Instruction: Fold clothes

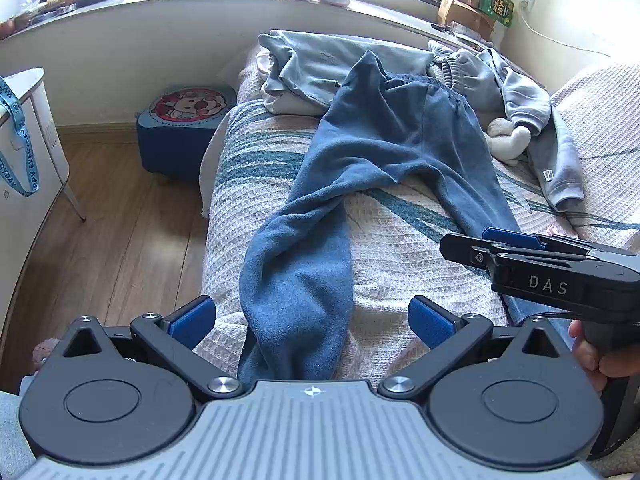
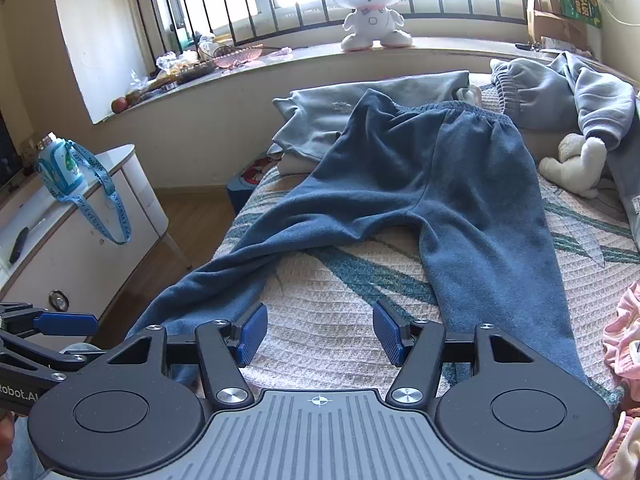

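Blue sweatpants [image 1: 380, 140] [image 2: 420, 184] lie spread on the bed, waistband far, legs apart and pointing toward me. My left gripper [image 1: 312, 320] is open, its blue pads on either side of the left leg's lower end without pressing it. My right gripper [image 2: 320, 334] is open over bare bedspread [image 2: 332, 280] between the two legs, nothing between its fingers. The right gripper [image 1: 480, 242] also shows from the side in the left wrist view, above the right leg. At the left edge of the right wrist view, the left gripper [image 2: 52, 320] is visible.
Grey clothes [image 1: 320, 64] and a grey hoodie [image 1: 520, 96] lie beyond the waistband, with a white plush toy [image 1: 506, 138] beside them. A pink garment [image 2: 624, 340] lies at the right. Left of the bed are wooden floor, a blue stool [image 1: 184, 124] and a white cabinet [image 2: 80, 232].
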`<state>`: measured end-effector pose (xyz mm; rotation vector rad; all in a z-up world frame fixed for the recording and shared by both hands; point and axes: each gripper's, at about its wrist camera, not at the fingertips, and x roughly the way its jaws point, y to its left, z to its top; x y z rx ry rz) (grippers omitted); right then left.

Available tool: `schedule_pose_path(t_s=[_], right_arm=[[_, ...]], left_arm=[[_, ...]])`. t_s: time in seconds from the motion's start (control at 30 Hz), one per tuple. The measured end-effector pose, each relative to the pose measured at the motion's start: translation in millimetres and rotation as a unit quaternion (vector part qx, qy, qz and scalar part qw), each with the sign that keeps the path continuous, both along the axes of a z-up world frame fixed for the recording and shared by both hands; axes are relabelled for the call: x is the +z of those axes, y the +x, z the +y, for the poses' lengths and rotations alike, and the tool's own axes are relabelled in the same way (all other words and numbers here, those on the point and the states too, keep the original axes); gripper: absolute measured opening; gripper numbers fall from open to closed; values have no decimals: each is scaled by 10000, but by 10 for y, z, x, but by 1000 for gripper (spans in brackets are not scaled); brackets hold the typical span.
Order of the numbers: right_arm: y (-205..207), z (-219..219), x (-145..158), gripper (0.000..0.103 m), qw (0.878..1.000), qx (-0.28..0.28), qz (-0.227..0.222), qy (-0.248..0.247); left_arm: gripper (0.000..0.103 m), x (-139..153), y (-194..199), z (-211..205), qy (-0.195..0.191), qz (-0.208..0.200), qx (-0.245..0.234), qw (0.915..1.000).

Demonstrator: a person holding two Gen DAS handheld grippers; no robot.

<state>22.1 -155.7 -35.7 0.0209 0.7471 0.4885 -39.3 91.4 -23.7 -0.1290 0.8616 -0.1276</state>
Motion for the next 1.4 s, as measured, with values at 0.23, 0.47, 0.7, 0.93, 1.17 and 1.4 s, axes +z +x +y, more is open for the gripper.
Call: schedule_pose_path(t_s=[0.23,0.47,0.7,0.93,1.17,1.4], right_arm=[[-7,6,-16,59,10000,11,7,-21],[-10,5,-26,59,10000,15,14,-26],[-18,5,-37,59,10000,5,30,-22],[-28,3,-48,59,10000,14,43,-18],[-30,-4,-57,59,10000,6,53,2],[-30,-14,-66,59,10000,9,65,17]], left_arm=[[103,7,-10,11,3,-35,26,10000],[103,18,-26,31,-14,-72,71,9999],[103,54,-59,44,-45,-152,117,9998],[103,67,-81,38,-58,-170,125,9998],[103,79,-95,36,-53,-188,157,9997],[103,84,-101,33,-51,-197,161,9997]])
